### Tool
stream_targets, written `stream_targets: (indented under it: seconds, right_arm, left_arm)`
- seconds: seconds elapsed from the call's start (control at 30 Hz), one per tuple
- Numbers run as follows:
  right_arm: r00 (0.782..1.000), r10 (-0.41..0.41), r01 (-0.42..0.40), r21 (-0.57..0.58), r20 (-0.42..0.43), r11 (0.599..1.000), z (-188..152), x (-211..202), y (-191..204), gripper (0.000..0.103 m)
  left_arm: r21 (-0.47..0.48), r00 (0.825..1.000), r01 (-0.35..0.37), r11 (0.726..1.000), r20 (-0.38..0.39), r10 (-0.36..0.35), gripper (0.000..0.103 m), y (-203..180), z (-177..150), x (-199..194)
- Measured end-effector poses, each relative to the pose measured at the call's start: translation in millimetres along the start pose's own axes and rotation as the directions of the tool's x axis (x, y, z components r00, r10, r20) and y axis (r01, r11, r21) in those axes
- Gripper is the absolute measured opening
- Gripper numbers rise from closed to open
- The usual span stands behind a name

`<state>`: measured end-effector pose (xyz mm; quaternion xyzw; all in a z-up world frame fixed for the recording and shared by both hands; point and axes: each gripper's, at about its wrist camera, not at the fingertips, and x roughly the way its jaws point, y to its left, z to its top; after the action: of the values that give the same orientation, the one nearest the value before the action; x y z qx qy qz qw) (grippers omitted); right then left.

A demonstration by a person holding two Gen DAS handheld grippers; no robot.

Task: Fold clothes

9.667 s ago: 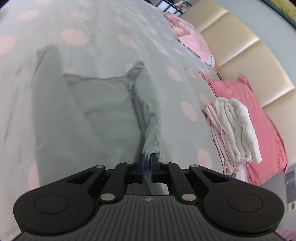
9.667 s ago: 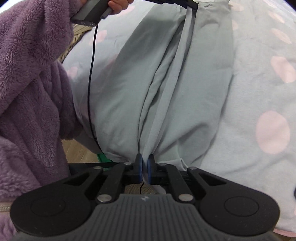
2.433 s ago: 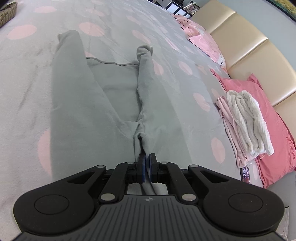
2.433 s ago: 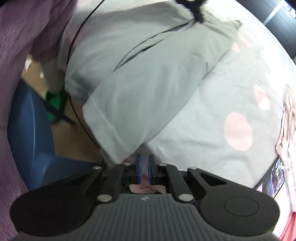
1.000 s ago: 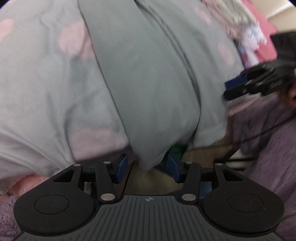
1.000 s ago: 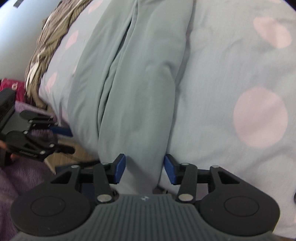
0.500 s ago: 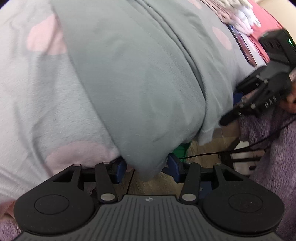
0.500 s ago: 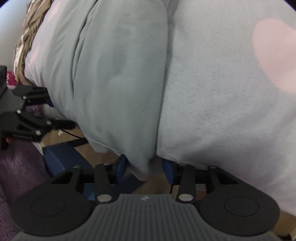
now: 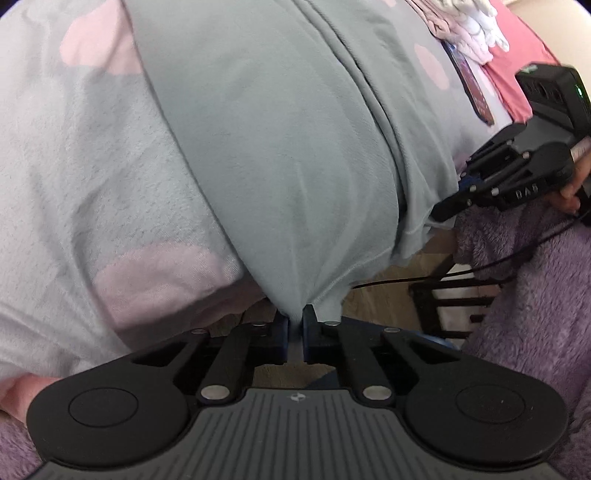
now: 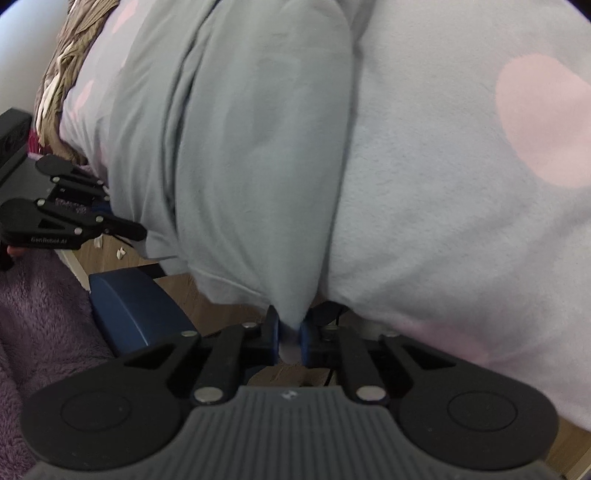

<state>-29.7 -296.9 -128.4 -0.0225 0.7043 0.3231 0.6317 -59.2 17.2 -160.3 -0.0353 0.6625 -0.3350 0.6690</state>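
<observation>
The grey garment (image 9: 288, 147) lies lengthwise on the bed cover (image 9: 92, 177), which is pale w/ pink dots, and its near end hangs over the bed edge toward the floor. It is folded in long strips; a seam line runs along it in the left wrist view.

The left gripper (image 9: 294, 332) has just been closing, and its blue pads now pinch one bottom corner of the garment, w/ only a thin slip of cloth between them. The right gripper (image 10: 290, 341) opened a little just now, but its pads press on a thicker bunch of cloth at the other corner.

Around: a phone (image 9: 469, 83) lies on the cover just beside the garment's far side, and behind it a pile of folded clothes (image 9: 465, 22), white and pale pink, next to a pink pillow (image 9: 524, 48). A brown blanket (image 10: 70, 48) sits crumpled at the far corner of the bed in the right wrist view. Below the bed edge is wooden floor, a blue seat (image 10: 136, 314) and a black cable (image 9: 443, 275). The person's purple fleece sleeve (image 9: 535, 295) fills the lower right.

Each gripper shows in the other's view only from the side, so its pads are hidden there. Top of the garment is cut off by the frame in both views. The right wrist view is a bit blurred.
</observation>
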Motion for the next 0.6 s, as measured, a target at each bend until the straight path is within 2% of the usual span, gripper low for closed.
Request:
stream_targets:
  seconds: [0.07, 0.17, 0.27, 0.33, 0.4, 0.47, 0.6]
  right_arm:
    - [0.999, -0.015, 0.015, 0.006, 0.032, 1.000, 1, -3, 0, 0.048]
    - [0.999, 0.000, -0.001, 0.030, 0.048, 1.000, -1, -1, -3, 0.048]
    - [0.998, 0.006, -0.008, 0.032, 0.062, 0.999, -3, 3, -1, 0.048]
    - [0.997, 0.024, -0.026, 0.026, 0.073, 0.999, -4, 6, 2, 0.045]
    - [0.996, 0.037, -0.037, 0.003, 0.080, 0.999, -4, 8, 10, 0.029]
    - [0.997, 0.019, -0.017, -0.027, 0.075, 0.999, -5, 5, 14, 0.016]
    - [0.997, 0.045, -0.042, -0.046, 0.061, 0.998, -10, -10, 13, 0.012]
  left_arm:
    - [-0.006, 1.000, -0.018, 1.000, 0.008, 0.019, 0.019, 0, 1, 0]
    - [0.020, 0.999, -0.039, 0.999, 0.016, 0.039, 0.030, -4, 3, 4]
    - [0.051, 0.999, -0.041, 0.998, 0.007, 0.041, 0.033, -11, 5, 14]
    - [0.077, 0.999, -0.044, 0.996, -0.005, 0.044, 0.033, -12, 8, 18]
    - [0.109, 0.999, -0.045, 0.993, -0.021, 0.047, 0.032, -16, 10, 22]
    - [0.136, 0.998, -0.047, 0.990, -0.036, 0.052, 0.014, -19, 12, 22]
    - [0.146, 0.996, 0.014, 0.989, -0.086, -0.001, 0.007, -20, 14, 9]
